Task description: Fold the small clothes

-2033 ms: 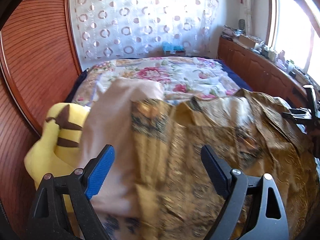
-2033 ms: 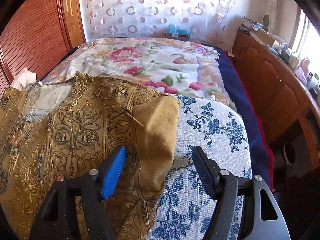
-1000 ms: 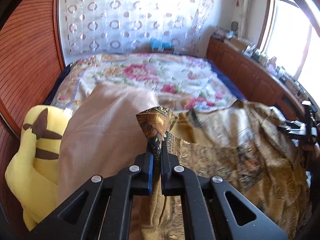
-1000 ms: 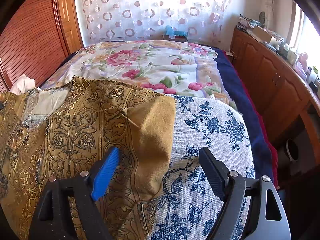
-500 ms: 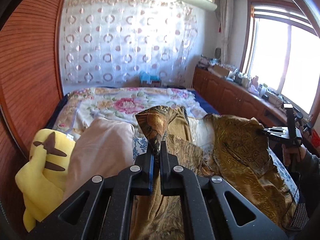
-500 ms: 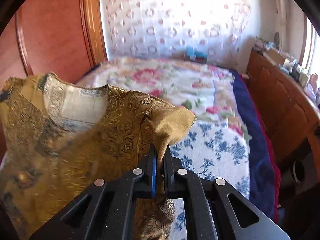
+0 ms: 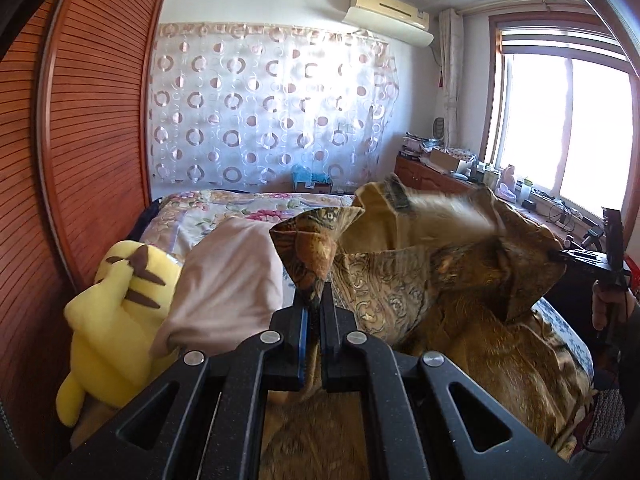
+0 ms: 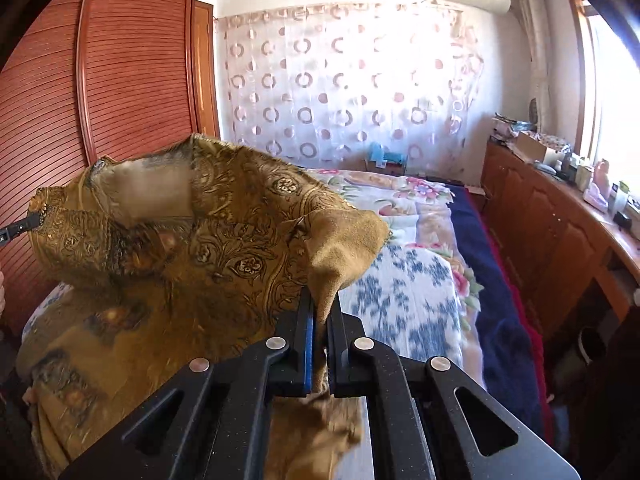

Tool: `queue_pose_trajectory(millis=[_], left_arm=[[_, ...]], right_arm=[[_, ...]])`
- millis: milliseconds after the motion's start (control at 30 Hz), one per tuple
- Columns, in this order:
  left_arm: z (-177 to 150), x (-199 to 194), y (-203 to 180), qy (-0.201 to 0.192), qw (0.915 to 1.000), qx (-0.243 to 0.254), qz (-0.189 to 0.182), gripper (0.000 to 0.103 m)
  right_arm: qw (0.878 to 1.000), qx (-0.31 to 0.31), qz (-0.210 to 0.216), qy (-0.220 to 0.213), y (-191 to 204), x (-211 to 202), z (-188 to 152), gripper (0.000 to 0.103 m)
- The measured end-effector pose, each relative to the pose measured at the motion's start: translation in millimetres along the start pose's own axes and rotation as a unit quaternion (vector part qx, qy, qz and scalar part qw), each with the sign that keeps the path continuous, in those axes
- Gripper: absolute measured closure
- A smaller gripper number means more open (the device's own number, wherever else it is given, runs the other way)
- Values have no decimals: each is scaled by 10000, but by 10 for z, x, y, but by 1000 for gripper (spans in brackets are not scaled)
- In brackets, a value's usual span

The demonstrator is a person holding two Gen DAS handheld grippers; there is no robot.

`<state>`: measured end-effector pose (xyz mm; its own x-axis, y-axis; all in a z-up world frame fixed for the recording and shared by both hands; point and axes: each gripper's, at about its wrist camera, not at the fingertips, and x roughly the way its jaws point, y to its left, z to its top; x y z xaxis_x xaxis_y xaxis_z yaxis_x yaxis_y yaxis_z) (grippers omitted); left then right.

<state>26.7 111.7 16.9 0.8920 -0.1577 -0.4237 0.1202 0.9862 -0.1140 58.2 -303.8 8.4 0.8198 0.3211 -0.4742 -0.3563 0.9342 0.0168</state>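
A yellow plush toy (image 7: 116, 320) sits at lower left. A white wall-mounted air conditioner (image 7: 388, 20) hangs upper right, above a circle-patterned sheer curtain (image 7: 264, 108).

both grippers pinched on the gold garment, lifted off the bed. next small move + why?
Probably spread the two grips apart to pull the fabric taut. The left gripper and right gripper each clamp a corner of the gold garment, but it sags bunched between them, lower part trailing on the bed.
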Motion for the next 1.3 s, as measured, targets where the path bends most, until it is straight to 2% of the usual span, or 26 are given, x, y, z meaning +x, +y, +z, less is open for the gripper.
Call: queue_pose_trajectory(millis=[100,300,433,533,700,733,800,867,1000,1067,1300], left_arm=[[-204,-211,26,-5,9999,-108,28,98],[-633,-398,143,381,9986,-307,196,98],[-712,-568,182,423,9980,-424,179,98],[-729,-680,167,498,9983,-276,131,98],[-861,-561,197,963,9953,-36,102,95],[-890,-536,208,1044,9945,-49,89,91],[-937,-503,225,1130,9936,-22,84,83],[-920,-532,232,1072,9942,46,85,66],[-807,-734,262,725,9974,57,-20,53],[-732,-801,291,562,9984,49,14,24],[-540,-659,321,386,9990,76,228,22]], right_arm=[[10000,84,12,-9,43,-265,-275,98],[9994,176,138,265,82,-632,-731,99],[9990,113,224,356,119,-817,-827,99],[9987,-150,246,427,169,-926,-770,98],[9953,-232,396,853,121,-951,-862,98],[9944,-242,392,953,110,-920,-867,98],[9931,-374,233,1084,114,-857,-903,90],[9926,-500,98,1099,121,-799,-870,67],[9954,-359,69,889,11,-898,-743,63],[9970,-305,25,713,-53,-953,-652,57],[9988,-230,-133,409,-47,-928,-503,44]])
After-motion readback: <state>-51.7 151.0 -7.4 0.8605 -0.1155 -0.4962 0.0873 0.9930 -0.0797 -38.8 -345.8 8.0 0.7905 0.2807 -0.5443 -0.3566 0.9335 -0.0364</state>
